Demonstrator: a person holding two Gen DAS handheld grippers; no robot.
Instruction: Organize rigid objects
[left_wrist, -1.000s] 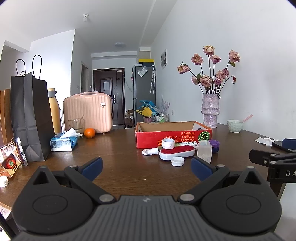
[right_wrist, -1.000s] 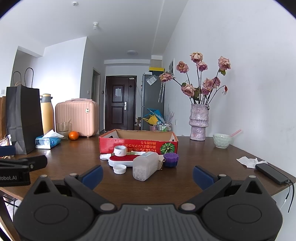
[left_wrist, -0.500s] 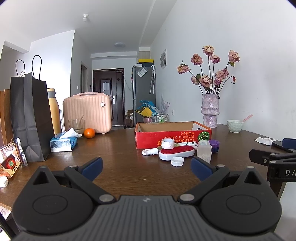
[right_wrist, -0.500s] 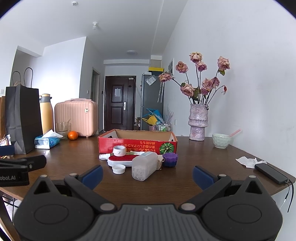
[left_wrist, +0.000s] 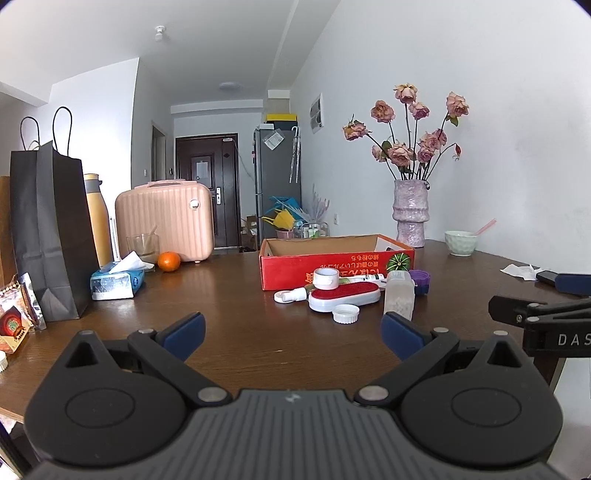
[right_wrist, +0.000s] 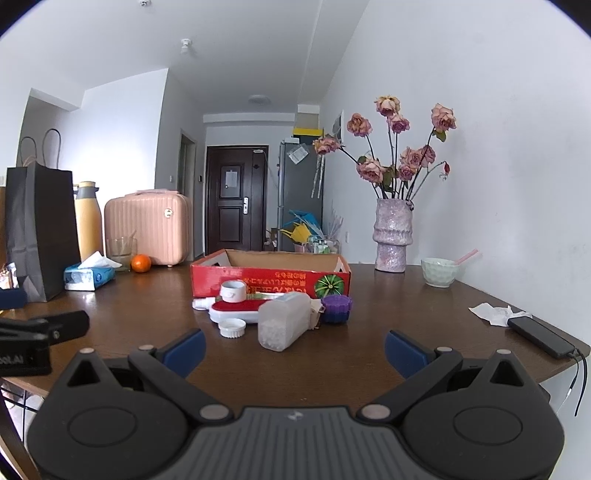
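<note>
Now we note both tools gaping wide and empty: left gripper (left_wrist: 291, 332), right gripper (right_wrist: 293, 345). Landmark is the shallow red cardboard box (right_wrist: 271, 278) on the dark wooden table (right_wrist: 369, 350). Directly before it cluster a translucent plastic bottle lying down (right_wrist: 284, 325), a red-topped white brush (right_wrist: 236, 310), a loose white cap (right_wrist: 232, 327), and a purple scalloped jar (right_wrist: 336, 308).

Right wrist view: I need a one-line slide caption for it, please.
Open right gripper faces a translucent bottle, white cap and purple jar clustered before a red cardboard box on a wooden table.
</note>
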